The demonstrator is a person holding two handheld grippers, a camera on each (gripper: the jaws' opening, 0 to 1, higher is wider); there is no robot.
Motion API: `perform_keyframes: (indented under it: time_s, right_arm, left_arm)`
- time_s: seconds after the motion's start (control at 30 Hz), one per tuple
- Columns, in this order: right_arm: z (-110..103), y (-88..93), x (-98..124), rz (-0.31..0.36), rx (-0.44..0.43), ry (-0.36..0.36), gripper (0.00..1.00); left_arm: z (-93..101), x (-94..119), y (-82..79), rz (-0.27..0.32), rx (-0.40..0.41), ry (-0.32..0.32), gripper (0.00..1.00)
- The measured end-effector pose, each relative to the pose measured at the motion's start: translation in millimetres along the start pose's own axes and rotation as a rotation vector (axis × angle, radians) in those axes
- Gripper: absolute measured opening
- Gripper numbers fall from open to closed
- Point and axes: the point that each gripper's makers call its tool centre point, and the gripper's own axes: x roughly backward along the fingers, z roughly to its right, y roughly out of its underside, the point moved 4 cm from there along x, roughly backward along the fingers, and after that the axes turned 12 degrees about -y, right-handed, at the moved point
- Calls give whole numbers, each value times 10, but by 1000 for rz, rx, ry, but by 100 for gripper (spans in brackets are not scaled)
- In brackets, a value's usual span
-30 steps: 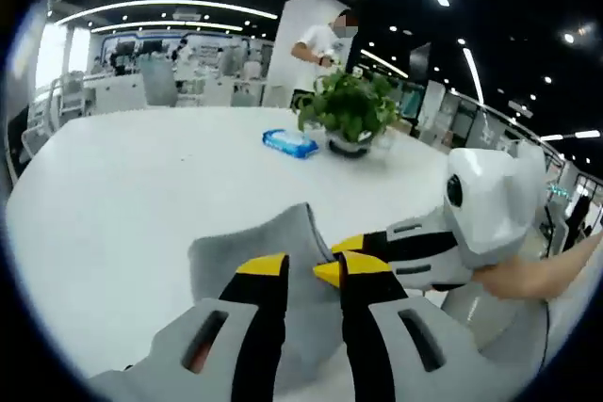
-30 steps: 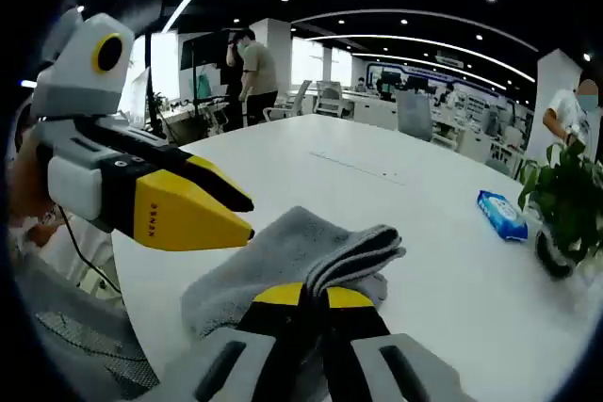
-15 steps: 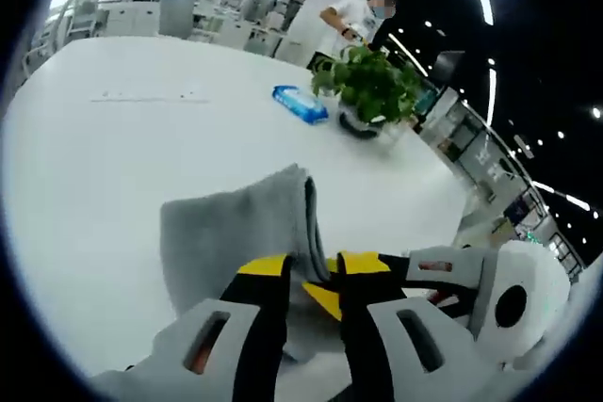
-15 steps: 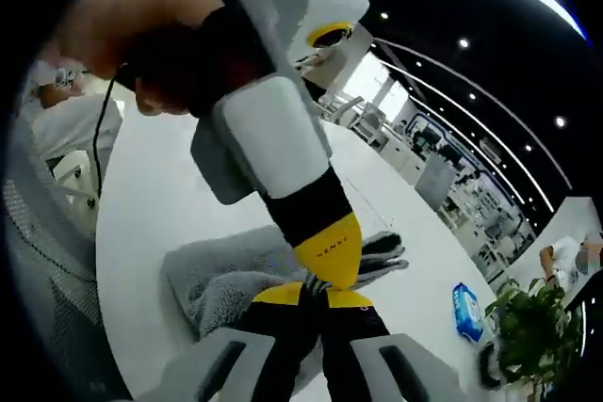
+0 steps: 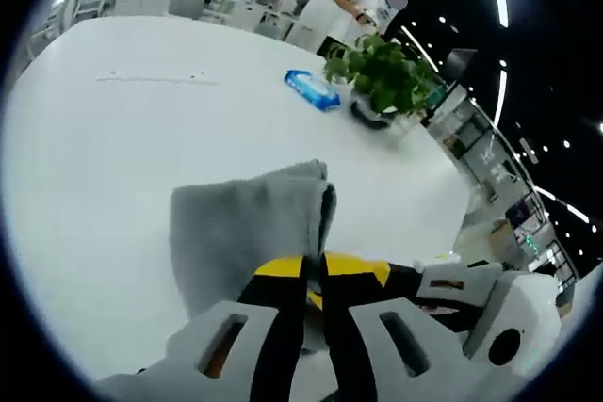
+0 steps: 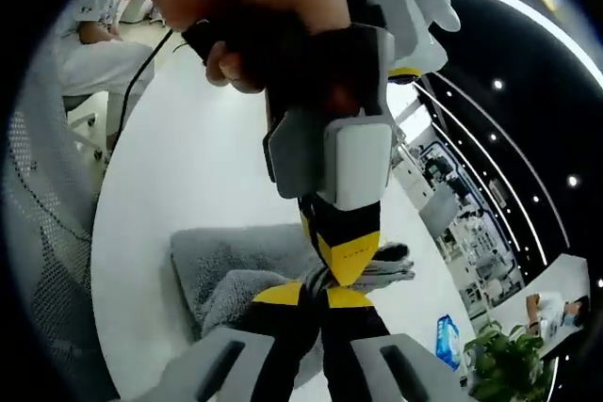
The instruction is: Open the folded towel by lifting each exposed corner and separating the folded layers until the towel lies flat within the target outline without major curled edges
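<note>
Grey folded terry towel [image 5: 247, 229] lies on the round white table [image 5: 113, 129], at the centre of the left gripper view, its thick folded layers stacked along its 3 o'clock edge. The left gripper [image 5: 312, 272] has its yellow-tipped jaws pressed together on the towel's near edge at 6 o'clock. In the right gripper view the right gripper [image 6: 314, 294] is likewise clamped tight on the grey cloth [image 6: 240, 265], and the left gripper [image 6: 347, 256], held by a hand [image 6: 254, 16], comes down from 12 o'clock, its tip just touching the right one. A blue wipes packet [image 5: 312, 88] and a green potted plant [image 5: 379, 77] sit well apart at 1 o'clock.
</note>
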Motion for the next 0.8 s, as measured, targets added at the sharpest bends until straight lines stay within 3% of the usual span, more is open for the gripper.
perform_keyframes:
  time_s: [0.13, 0.2, 0.3, 0.37, 0.4, 0.47, 0.53, 0.57, 0.67, 0.73, 0.8]
  right_arm:
    - [10, -52, 44, 89, -96, -37, 6]
    - [-13, -86, 104, 167, -201, -85, 7]
    - [44, -84, 300, 362, -521, -119, 7]
    - [104, 10, 361, 387, -600, -95, 6]
    - [160, 118, 394, 384, -626, -55, 6]
    - [220, 372, 335, 303, -682, 8, 4]
    - [168, 737, 161, 102, -752, 12, 0]
    - [157, 798, 89, 88, -732, -3, 0]
    - [-36, 804, -99, 82, -778, -95, 0]
    - [-123, 769, -183, 62, -698, -136, 0]
    - [-303, 823, -328, -26, -583, -199, 0]
  left_arm:
    - [-71, 28, -47, -22, -1, 6, 2]
    - [-106, 52, -80, -35, -4, 6, 2]
    - [-165, 106, -125, -38, -27, -10, 1]
    - [-217, 157, -162, -39, -33, -15, 1]
    - [-251, 182, -179, -44, -36, -20, 1]
    - [-308, 224, -188, -47, -57, -40, 1]
    - [-370, 270, -207, -51, -88, -61, 1]
    - [-377, 289, -217, -47, -84, -61, 1]
    - [-459, 360, -255, -39, -87, -79, 1]
    - [-499, 390, -257, -39, -93, -89, 1]
    - [-567, 410, -256, -40, -88, -96, 1]
